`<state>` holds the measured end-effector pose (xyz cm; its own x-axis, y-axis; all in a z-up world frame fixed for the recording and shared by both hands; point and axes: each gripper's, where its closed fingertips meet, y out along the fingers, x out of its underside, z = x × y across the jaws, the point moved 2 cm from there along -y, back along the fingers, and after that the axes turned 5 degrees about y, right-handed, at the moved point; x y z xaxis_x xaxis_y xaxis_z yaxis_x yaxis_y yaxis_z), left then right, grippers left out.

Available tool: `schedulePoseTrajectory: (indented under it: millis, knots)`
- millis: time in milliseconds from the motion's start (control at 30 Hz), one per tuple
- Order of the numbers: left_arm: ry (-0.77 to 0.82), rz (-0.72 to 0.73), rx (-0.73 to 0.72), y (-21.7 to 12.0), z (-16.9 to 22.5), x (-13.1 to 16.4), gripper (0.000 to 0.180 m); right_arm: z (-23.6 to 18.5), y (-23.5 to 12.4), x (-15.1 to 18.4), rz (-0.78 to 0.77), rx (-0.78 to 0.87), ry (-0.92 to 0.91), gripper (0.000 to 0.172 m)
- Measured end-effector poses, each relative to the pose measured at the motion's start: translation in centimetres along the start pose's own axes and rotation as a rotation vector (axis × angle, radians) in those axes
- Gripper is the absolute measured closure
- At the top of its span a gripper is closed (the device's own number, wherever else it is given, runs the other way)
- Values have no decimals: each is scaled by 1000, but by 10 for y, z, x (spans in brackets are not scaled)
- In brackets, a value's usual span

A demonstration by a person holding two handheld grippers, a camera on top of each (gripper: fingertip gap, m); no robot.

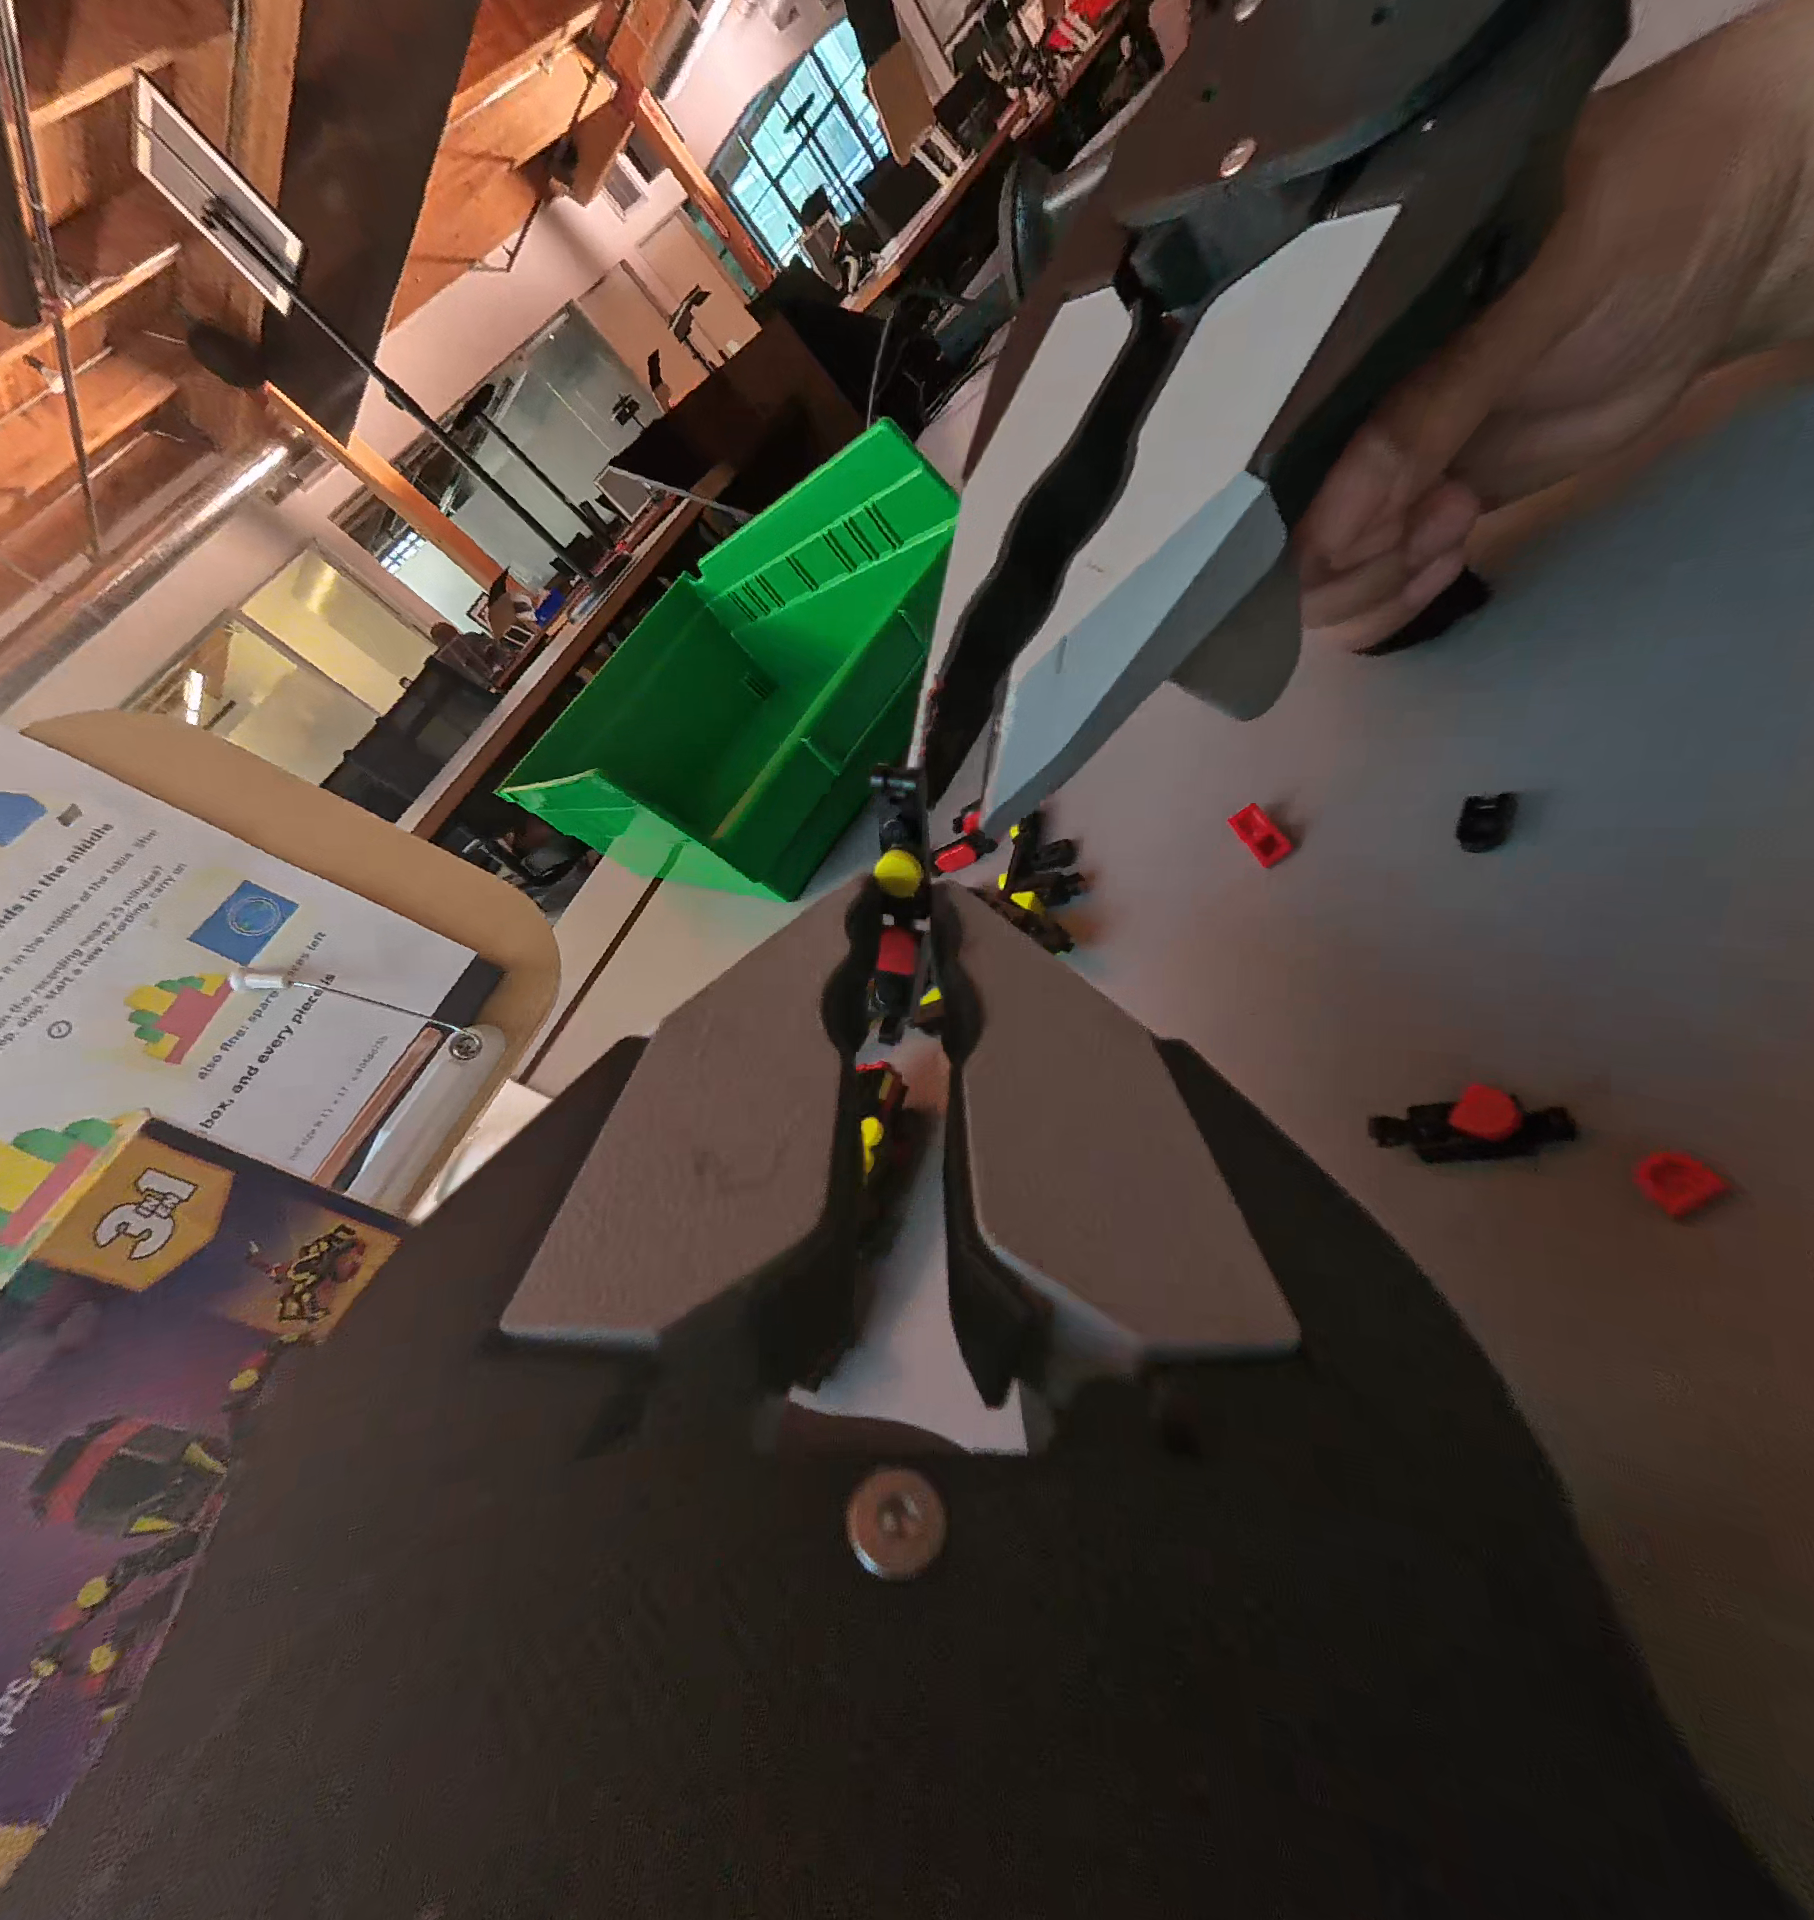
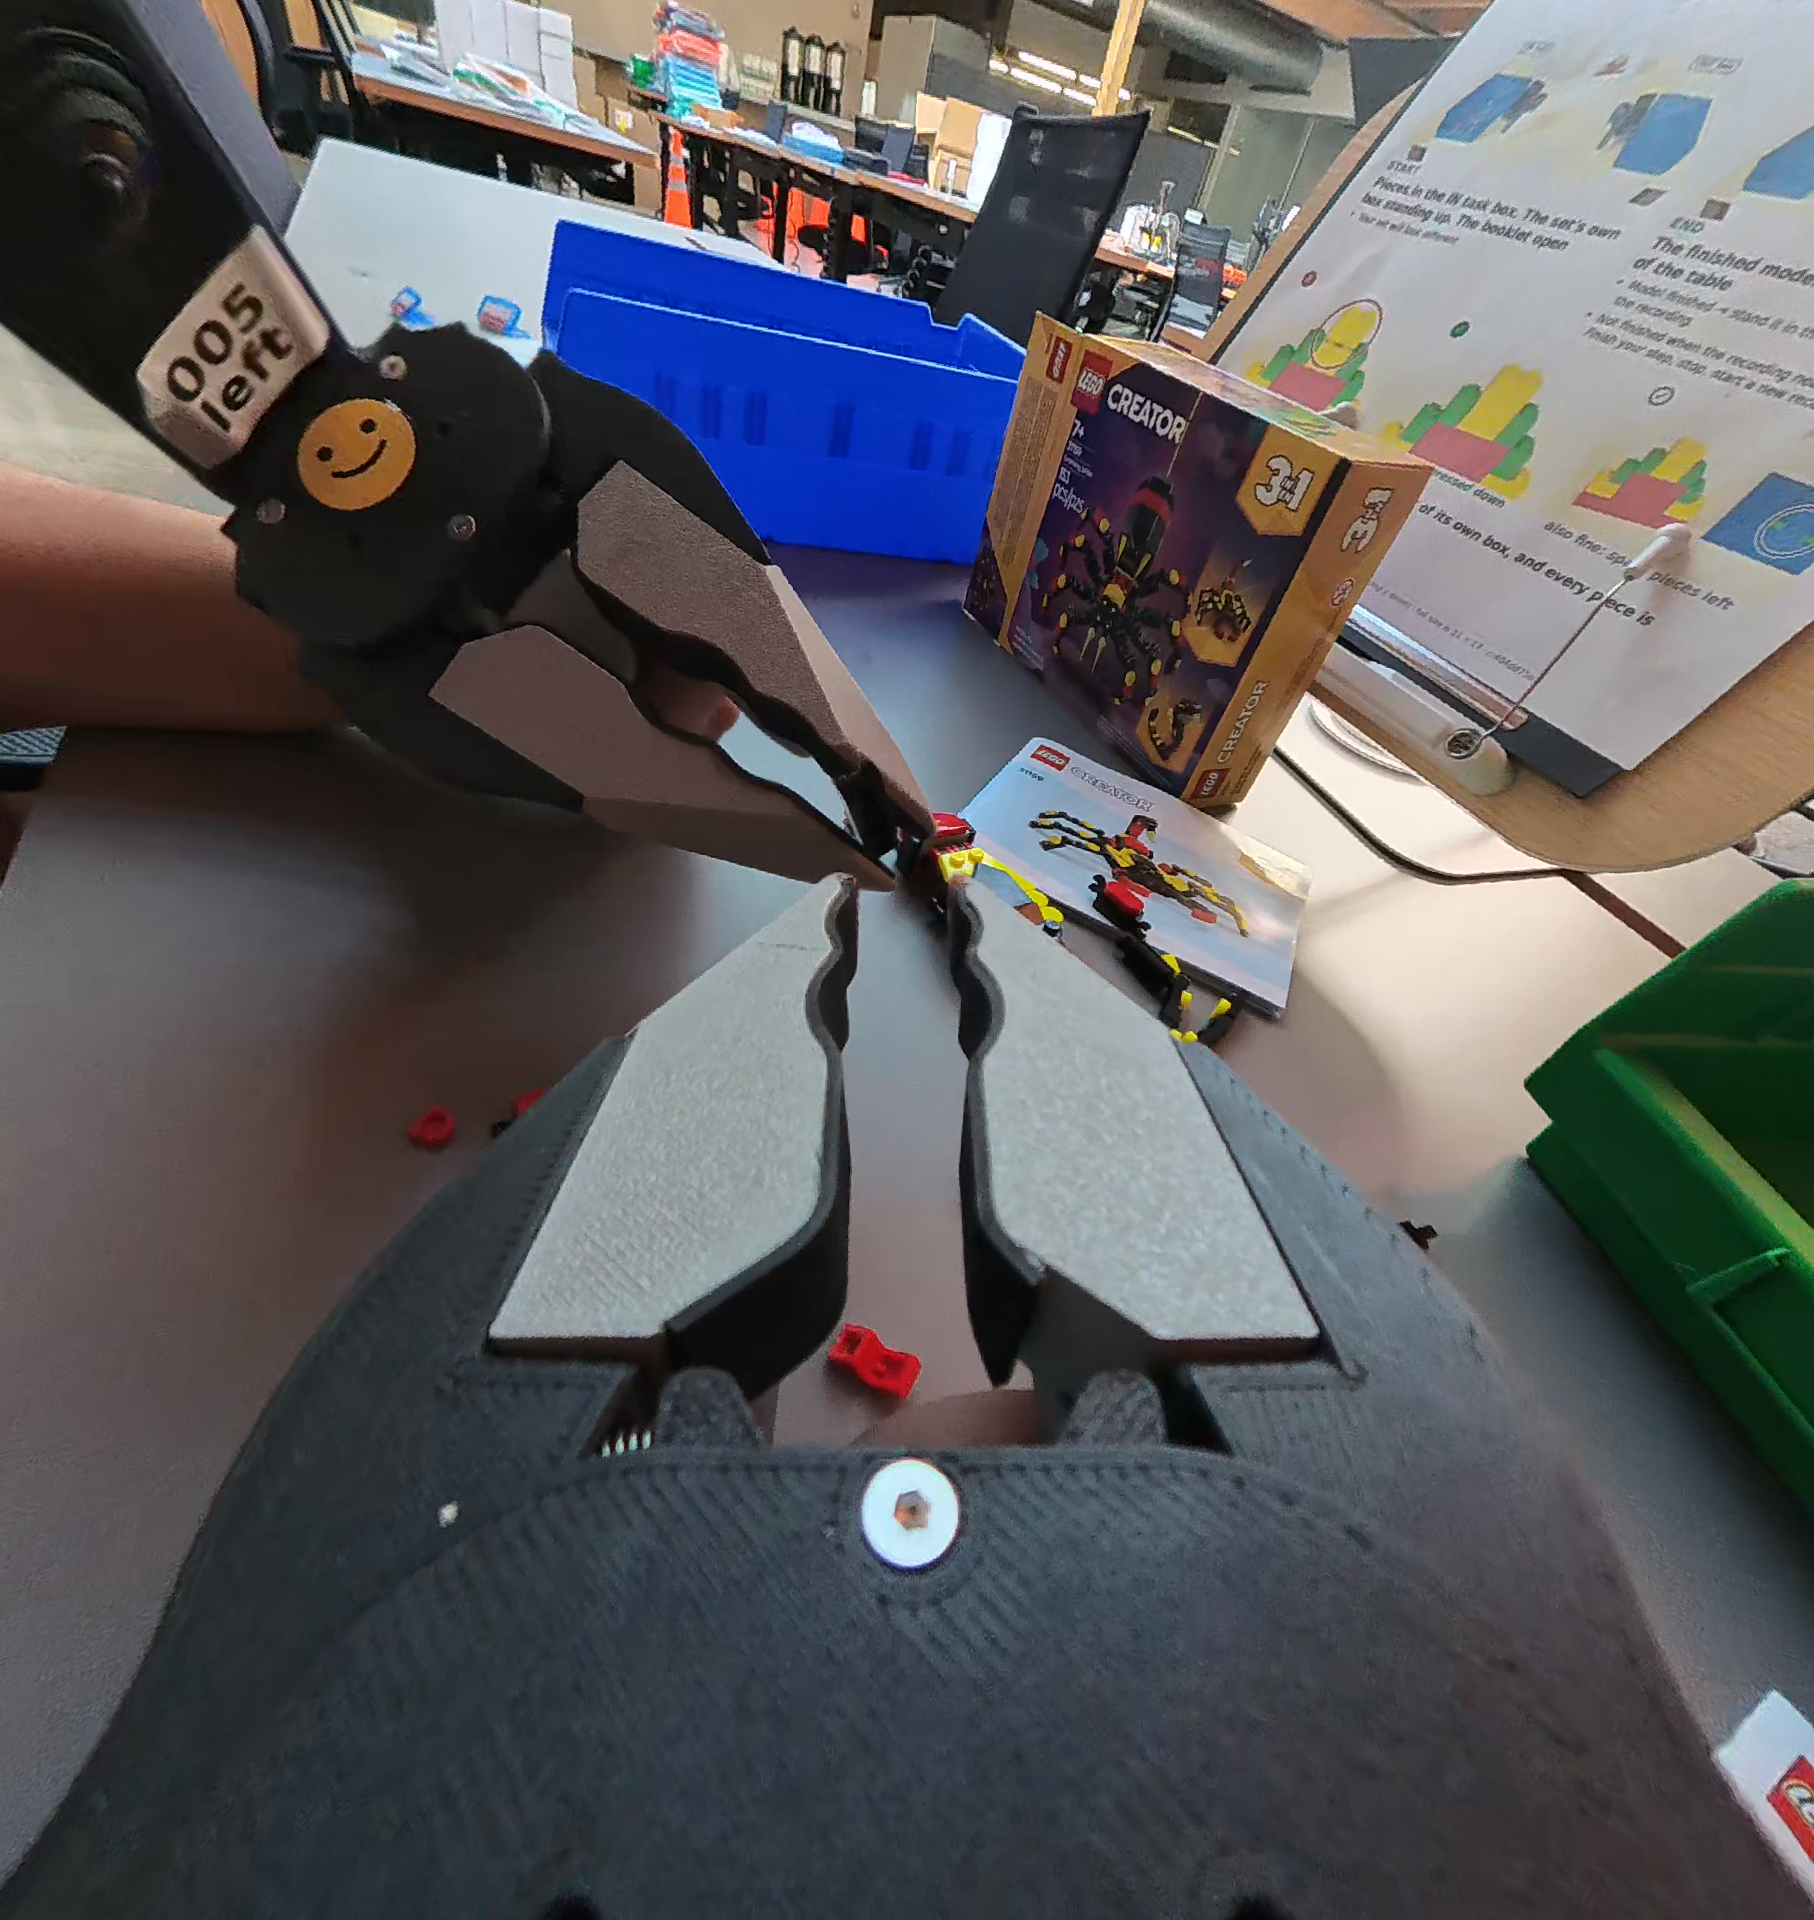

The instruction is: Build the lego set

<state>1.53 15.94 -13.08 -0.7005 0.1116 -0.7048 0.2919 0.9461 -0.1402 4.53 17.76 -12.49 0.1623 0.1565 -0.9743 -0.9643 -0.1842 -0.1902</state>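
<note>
My left gripper (image 1: 898,935) is shut on a small brick assembly (image 1: 895,914) of black, red and yellow pieces. Its pads press on both sides of it. The right wrist view shows the same gripper (image 2: 882,831) pinching the black end of this red and yellow assembly (image 2: 950,847) just above the grey table (image 2: 259,987). My right gripper (image 2: 905,899) is open, and bare table shows between its fingers. Its tips sit right beside the assembly. In the left wrist view it (image 1: 970,805) reaches in from the upper right, held by a hand (image 1: 1661,364).
A green bin (image 1: 757,675) (image 2: 1713,1122), a blue bin (image 2: 778,416), the set's box (image 2: 1173,540), a booklet (image 2: 1194,883) and a propped instruction board (image 2: 1609,364) ring the work area. Loose red pieces (image 1: 1261,834) (image 1: 1677,1182) (image 2: 875,1361), a black piece (image 1: 1485,821) and a black-and-red assembly (image 1: 1469,1127) lie on the table. Left and right tips are no more than a few centimetres apart.
</note>
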Motion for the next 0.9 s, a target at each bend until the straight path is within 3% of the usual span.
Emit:
schedulePoseTrajectory:
  millis: [400, 433, 533, 767, 900]
  knots:
    - [-13, 11, 104, 0, 15, -3, 174, -13, 0, -7, 55, -63, -17, 151]
    - [-6, 9, 109, 1, 16, -3, 174, -15, 0, -7, 49, -71, -30, 163]
    - [-1, 0, 104, 1, 16, -1, 174, -15, 2, -6, 41, -55, -59, 166]
    - [71, -29, 3, 5, 11, 2, 168, 6, 4, -7, 29, 17, 128, 166]
    - [189, -85, -88, 8, 6, 6, 162, 7, 7, -10, 45, 7, 235, 166]
